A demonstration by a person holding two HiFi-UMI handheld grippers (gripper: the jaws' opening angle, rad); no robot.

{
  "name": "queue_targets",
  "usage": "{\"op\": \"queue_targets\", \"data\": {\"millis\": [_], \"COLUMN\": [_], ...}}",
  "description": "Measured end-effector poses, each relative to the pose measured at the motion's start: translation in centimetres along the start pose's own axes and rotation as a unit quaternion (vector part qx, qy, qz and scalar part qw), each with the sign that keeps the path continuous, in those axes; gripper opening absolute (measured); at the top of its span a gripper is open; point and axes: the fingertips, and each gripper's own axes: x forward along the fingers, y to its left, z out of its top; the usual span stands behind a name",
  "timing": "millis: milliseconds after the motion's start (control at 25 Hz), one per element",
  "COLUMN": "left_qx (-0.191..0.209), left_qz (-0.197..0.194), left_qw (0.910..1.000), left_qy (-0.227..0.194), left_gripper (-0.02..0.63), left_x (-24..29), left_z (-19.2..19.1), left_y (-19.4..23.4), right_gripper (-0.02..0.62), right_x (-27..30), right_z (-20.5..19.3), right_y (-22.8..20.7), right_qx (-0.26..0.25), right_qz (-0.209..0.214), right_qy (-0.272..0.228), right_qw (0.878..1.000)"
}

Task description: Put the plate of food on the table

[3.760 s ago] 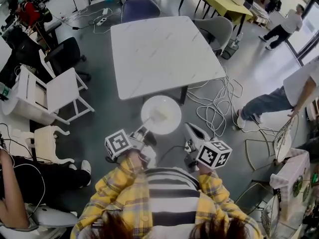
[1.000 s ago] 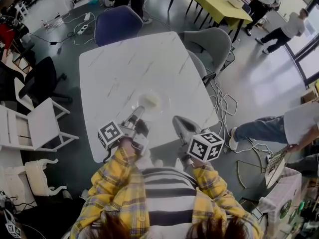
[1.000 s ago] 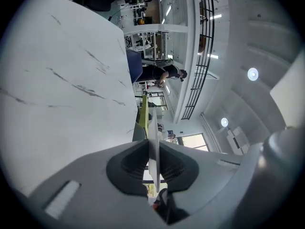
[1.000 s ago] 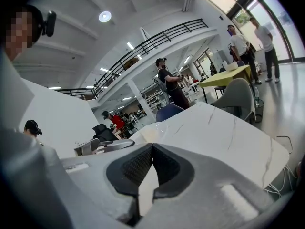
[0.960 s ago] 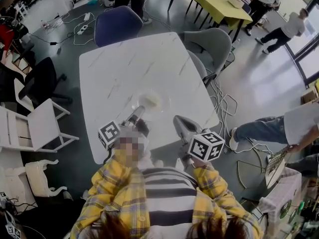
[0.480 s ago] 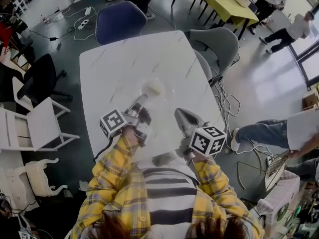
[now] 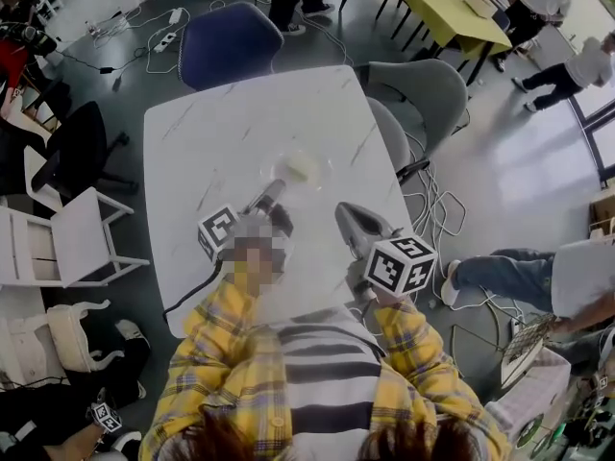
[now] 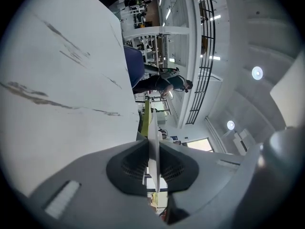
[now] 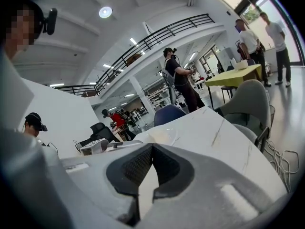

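Far left first: a white wooden chair (image 7: 85,243) stands on the grey floor at the table's nine o'clock, and a black office chair (image 7: 75,142) sits just beyond it at ten o'clock. Then comes the white marble-veined square table (image 7: 211,133) itself, filling the middle of the head view. A navy blue upholstered chair (image 7: 231,35) is tucked in at its twelve o'clock edge.

Now the left tool (image 7: 277,188). It reaches in from six o'clock, pointing towards twelve, with its jaws clamped narrow on the near rim of the clear glass plate of pale food (image 7: 300,170). The left gripper view backs that up: the plate (image 8: 152,132) shows edge-on as a thin pale line squeezed between the two dark pads, and the table's top spreads out to one side.

The plate is over the table's middle, a touch towards three o'clock and well inside every edge. Whether its base touches the top, I can't tell.

Moving right, the right tool (image 7: 344,213) hangs at the plate's five o'clock, near it but apart, above the table's near right part. In the right gripper view its jaws meet tip to tip with nothing between them, and the plate (image 9: 158,135) shows ahead on the table.

Further right, two grey shell chairs (image 7: 418,89) stand at the table's two o'clock. A tangle of white cables (image 7: 437,214) lies on the floor at four o'clock.
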Motion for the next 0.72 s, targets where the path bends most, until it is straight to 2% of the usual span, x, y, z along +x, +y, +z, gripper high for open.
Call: {"op": "queue_targets", "data": {"millis": [200, 400, 720], "left_qx": [-0.003, -0.025, -0.024], "left_qz": [0.001, 0.012, 0.031], "left_qw": [0.9999, 0.9990, 0.9977], "left_qy": [-0.010, -0.035, -0.056], "left_gripper": [0.011, 0.011, 0.011], "left_x": [2.9, 6.6, 9.3], "left_z": [0.4, 1.7, 3.2], "left_y": [1.2, 3.7, 6.9], "right_gripper": [-0.002, -0.002, -0.002], "right_x": [1.3, 3.4, 6.5], "right_z": [0.6, 1.6, 1.4], "right_y": [-2.2, -5.0, -8.4], "right_qx": [0.002, -0.004, 0.003], "right_qz": [0.005, 0.010, 0.012], "right_qy": [0.012, 0.032, 0.062], "right_qw": [1.000, 0.999, 0.998]}}
